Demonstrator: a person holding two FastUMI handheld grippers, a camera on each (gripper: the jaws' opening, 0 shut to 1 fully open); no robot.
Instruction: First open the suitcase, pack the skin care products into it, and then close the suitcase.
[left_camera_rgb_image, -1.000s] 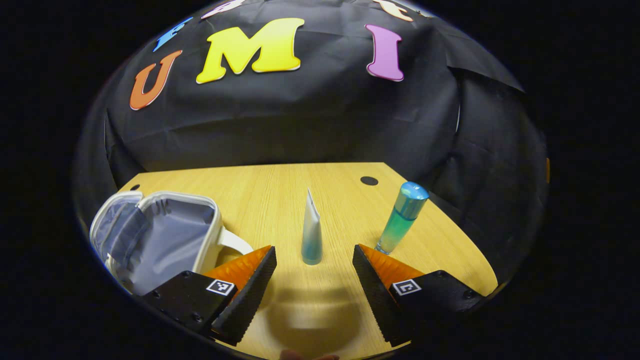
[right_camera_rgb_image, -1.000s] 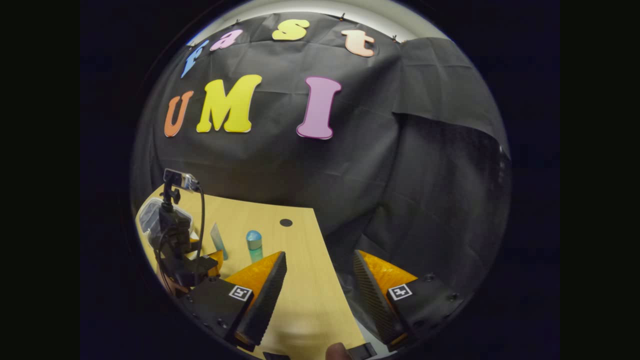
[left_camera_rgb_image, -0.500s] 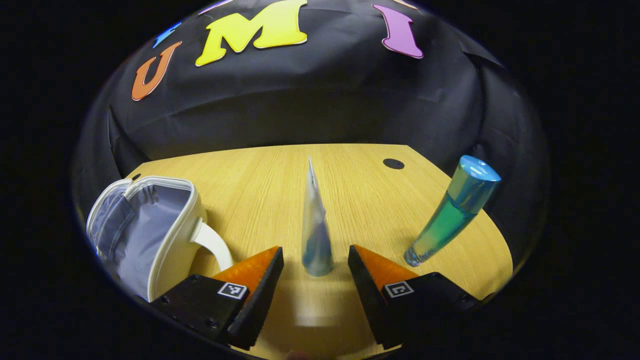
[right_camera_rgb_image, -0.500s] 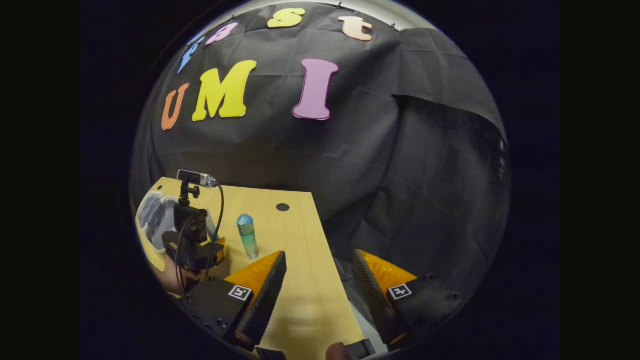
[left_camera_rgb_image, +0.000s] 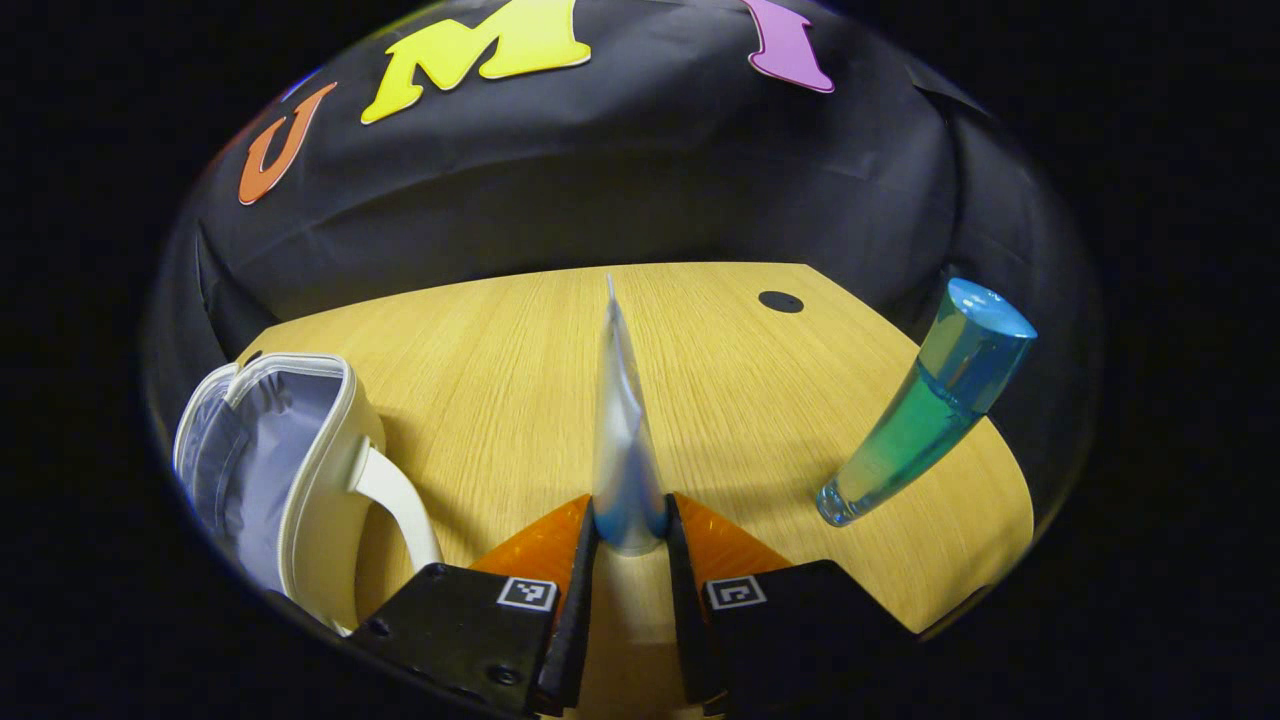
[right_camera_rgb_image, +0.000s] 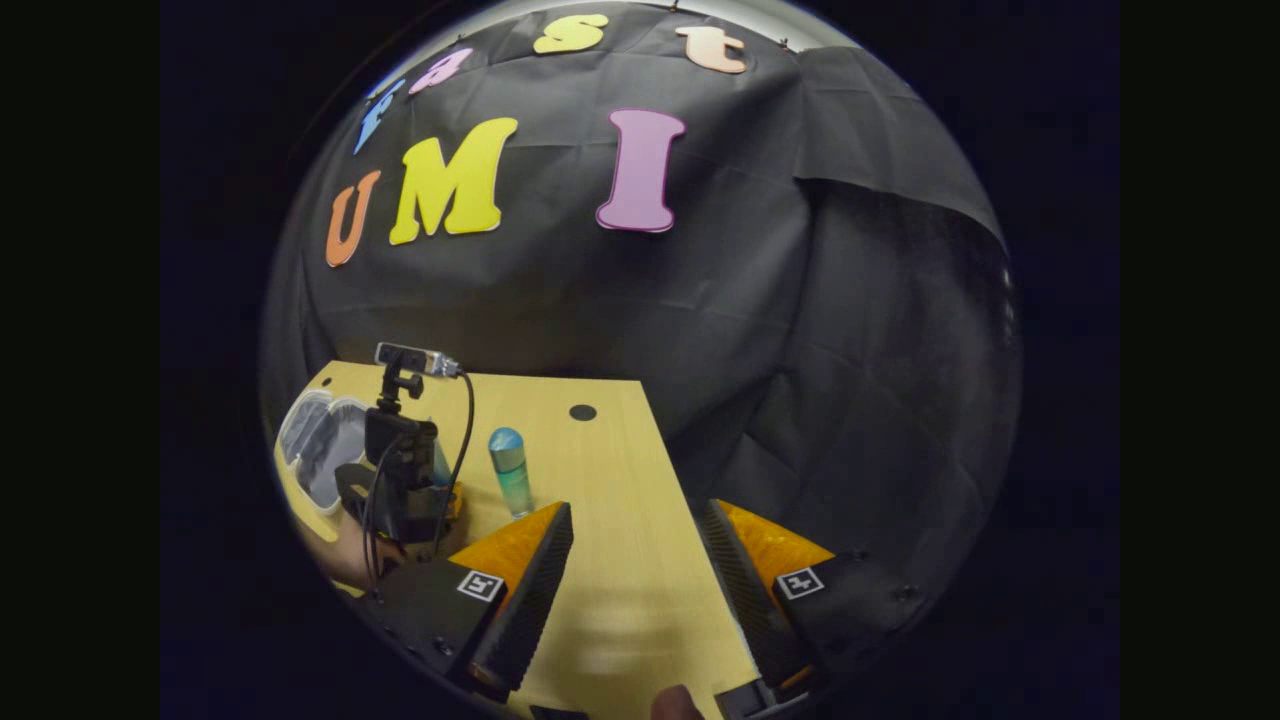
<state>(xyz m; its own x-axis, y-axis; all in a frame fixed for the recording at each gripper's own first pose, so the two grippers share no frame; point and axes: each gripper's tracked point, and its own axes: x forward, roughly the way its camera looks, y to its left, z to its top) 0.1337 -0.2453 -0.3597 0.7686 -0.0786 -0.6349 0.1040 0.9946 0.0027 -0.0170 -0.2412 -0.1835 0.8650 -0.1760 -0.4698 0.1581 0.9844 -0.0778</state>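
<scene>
Because the tube (left_camera_rgb_image: 622, 420) standing cap-down on the worktop (left_camera_rgb_image: 740, 400) looks light and soft-walled, the left tongs (left_camera_rgb_image: 628, 525), closed on its firmer base, seem well placed. The right tongs (right_camera_rgb_image: 632, 560) hang wide open and empty, with the open suitcase (left_camera_rgb_image: 285, 450) lying to the tube's left.

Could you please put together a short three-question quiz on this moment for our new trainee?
1. True or false: the white case lies open on the wooden table.
2. What does the left gripper grip? A) the blue-capped bottle B) the upright tube C) the case's handle
3. Fill in: the right gripper is ____, with nothing between its fingers.

Key:
1. True.
2. B: both fingers press the cap end of the tube, while the bottle stands apart on the table.
3. Open.
</scene>
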